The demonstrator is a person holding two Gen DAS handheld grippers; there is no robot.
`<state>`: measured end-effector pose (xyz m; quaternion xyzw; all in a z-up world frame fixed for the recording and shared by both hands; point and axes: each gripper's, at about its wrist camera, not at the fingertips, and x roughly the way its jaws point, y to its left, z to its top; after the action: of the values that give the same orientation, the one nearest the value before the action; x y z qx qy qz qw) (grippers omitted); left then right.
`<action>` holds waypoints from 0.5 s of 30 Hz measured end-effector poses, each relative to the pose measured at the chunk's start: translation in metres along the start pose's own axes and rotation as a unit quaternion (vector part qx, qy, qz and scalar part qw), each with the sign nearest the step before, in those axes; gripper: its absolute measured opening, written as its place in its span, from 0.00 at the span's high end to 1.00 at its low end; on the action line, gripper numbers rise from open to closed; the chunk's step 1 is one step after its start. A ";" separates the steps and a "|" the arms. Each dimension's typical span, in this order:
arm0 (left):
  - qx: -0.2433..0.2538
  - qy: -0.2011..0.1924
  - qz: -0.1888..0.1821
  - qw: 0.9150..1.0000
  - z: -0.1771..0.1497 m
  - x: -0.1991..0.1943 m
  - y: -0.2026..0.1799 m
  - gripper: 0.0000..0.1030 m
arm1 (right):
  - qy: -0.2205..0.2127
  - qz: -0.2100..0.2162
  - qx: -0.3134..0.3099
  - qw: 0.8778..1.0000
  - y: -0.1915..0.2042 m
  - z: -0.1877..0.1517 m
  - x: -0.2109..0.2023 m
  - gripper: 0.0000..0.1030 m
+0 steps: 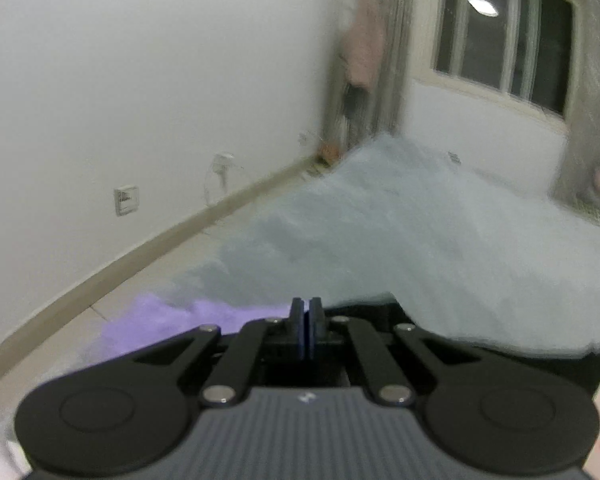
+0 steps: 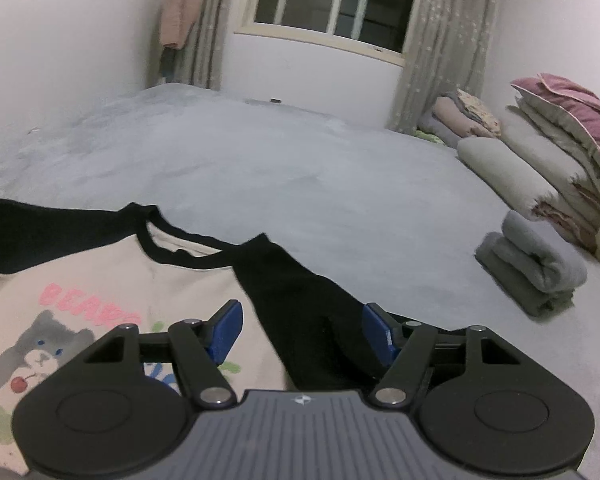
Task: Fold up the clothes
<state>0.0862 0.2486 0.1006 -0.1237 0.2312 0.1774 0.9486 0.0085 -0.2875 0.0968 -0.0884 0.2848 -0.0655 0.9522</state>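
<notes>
Cream-and-black shirt (image 2: 112, 280) flat on grey bed (image 2: 300, 168) — right gripper (image 2: 302, 330) jaws apart over its sleeve, left gripper (image 1: 307, 320) jaws together.

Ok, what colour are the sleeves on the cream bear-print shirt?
Black, like the neckline trim; the sleeve of the cream bear-print shirt shows best in the right wrist view.

- The left wrist view is blurred; the purple cloth (image 1: 168, 322) stays unclear.
- The shirt (image 2: 112, 292) is cut off at the left edge.
</notes>
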 end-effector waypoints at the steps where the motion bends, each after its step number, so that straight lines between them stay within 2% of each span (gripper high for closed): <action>1: -0.016 -0.010 0.003 1.000 0.006 -0.002 0.009 0.99 | -0.001 -0.006 0.004 1.000 -0.003 0.000 0.000 0.37; 5: -0.041 -0.027 0.023 0.999 0.016 -0.004 0.029 1.00 | -0.002 -0.024 0.035 0.999 -0.017 0.000 0.000 0.37; 10: -0.041 -0.017 0.047 0.998 0.015 -0.001 0.030 0.98 | 0.022 -0.048 0.067 0.996 -0.042 -0.006 0.008 0.37; 11: -0.027 -0.016 0.040 0.999 0.012 -0.003 0.022 0.98 | 0.031 -0.046 0.073 0.996 -0.048 -0.008 0.011 0.37; 12: -0.003 -0.011 0.017 1.000 0.009 -0.004 0.009 0.94 | 0.034 -0.045 0.077 0.995 -0.052 -0.009 0.013 0.37; 13: 0.020 -0.002 -0.010 1.000 0.005 -0.005 -0.005 0.86 | 0.038 -0.044 0.081 0.995 -0.057 -0.010 0.014 0.37; 15: 0.065 0.017 -0.066 0.996 -0.005 -0.005 -0.037 0.76 | 0.041 -0.042 0.086 0.995 -0.064 -0.010 0.016 0.37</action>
<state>0.0944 0.2124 0.1041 -0.0794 0.2497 0.0971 0.9601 0.0119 -0.3540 0.0931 -0.0150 0.3125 -0.1333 0.9404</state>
